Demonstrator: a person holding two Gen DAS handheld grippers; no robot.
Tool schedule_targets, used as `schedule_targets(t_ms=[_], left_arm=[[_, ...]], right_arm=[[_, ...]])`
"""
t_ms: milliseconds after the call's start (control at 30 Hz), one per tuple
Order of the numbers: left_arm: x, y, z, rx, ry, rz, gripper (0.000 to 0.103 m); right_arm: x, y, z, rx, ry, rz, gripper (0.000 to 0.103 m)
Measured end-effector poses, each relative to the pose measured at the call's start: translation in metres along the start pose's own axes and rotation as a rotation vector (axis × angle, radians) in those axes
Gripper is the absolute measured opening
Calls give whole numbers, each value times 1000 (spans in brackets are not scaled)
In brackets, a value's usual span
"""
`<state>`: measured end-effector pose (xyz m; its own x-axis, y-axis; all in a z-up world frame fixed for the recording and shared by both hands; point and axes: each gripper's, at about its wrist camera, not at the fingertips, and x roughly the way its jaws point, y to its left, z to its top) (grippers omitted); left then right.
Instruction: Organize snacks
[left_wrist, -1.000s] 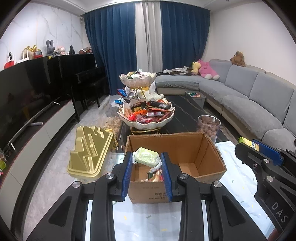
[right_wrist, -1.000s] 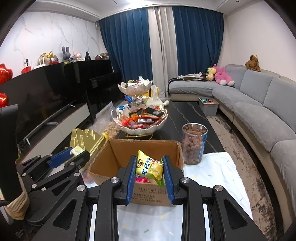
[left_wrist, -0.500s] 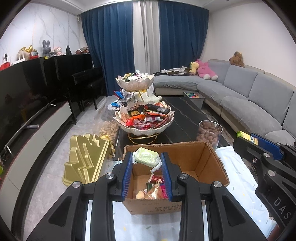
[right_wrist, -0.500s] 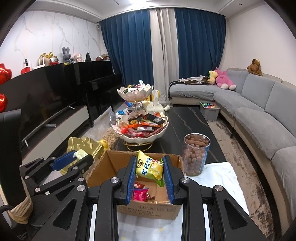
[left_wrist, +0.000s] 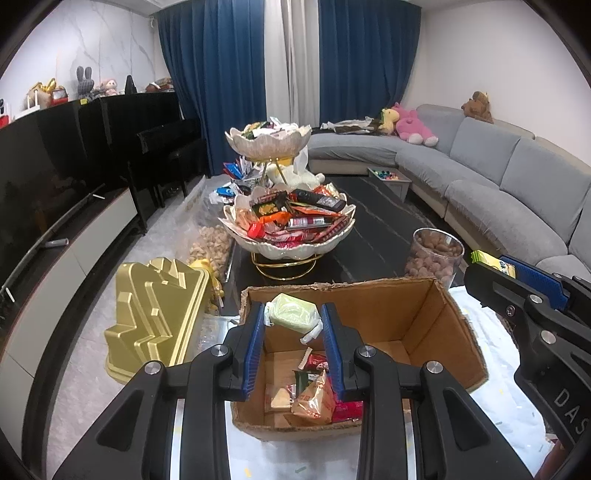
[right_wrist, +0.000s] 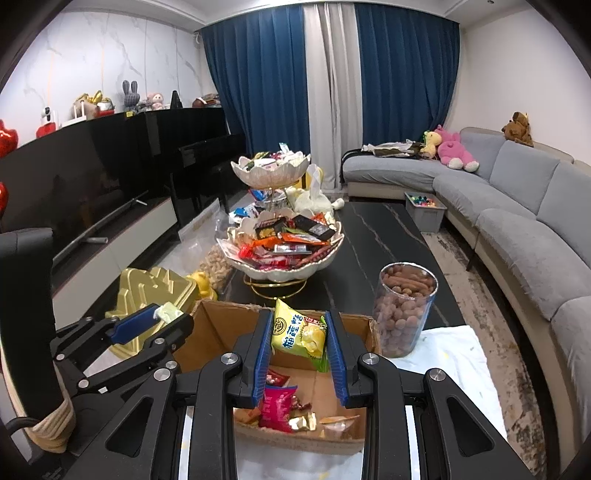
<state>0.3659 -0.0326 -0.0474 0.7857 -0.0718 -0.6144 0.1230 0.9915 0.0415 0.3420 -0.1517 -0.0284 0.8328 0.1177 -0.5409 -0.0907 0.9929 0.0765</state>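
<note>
The left tool (left_wrist: 292, 322) is clamped on a pale green packet (left_wrist: 291, 314) and the right tool (right_wrist: 298, 336) on a yellow packet (right_wrist: 300, 334), both above the cardboard box (left_wrist: 436, 317) on the desk; I judge the carry step, next moving toward the snack bowl (left_wrist: 288, 247).

In front of me a dark marble coffee table (right_wrist: 384, 240) carries a two-tier snack stand (right_wrist: 280, 258) on gold legs and a clear jar of nuts (right_wrist: 404, 306). At its near end a white cloth (right_wrist: 454, 354) (lightly speckled) lies under my cardboard box (left_wrist: 436, 314).
</note>
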Motion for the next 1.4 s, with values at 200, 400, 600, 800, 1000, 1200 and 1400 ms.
schedule_targets(t_ms=[200, 400, 600, 800, 1000, 1200, 1400], left_arm=[[17, 2, -5, -4, 27, -8, 31], [34, 3, -12, -8, 58, -15, 31], [45, 5, -19, -11, 84, -18, 31], [45, 7, -23, -17, 94, -18, 32], [40, 10, -23, -19, 88, 15, 56], [32, 16, -23, -32, 71, 42, 75], [21, 20, -22, -43, 54, 72, 93]], right_arm=[[18, -2, -4, -2, 26, 4, 30], [35, -5, -11, -1, 64, 9, 30], [51, -5, -16, -12, 104, 18, 30], [57, -2, -18, -28, 129, 25, 31], [52, -5, -16, -25, 122, 6, 48], [43, -7, -14, -19, 106, -31, 75], [34, -9, -13, -16, 96, -55, 82]])
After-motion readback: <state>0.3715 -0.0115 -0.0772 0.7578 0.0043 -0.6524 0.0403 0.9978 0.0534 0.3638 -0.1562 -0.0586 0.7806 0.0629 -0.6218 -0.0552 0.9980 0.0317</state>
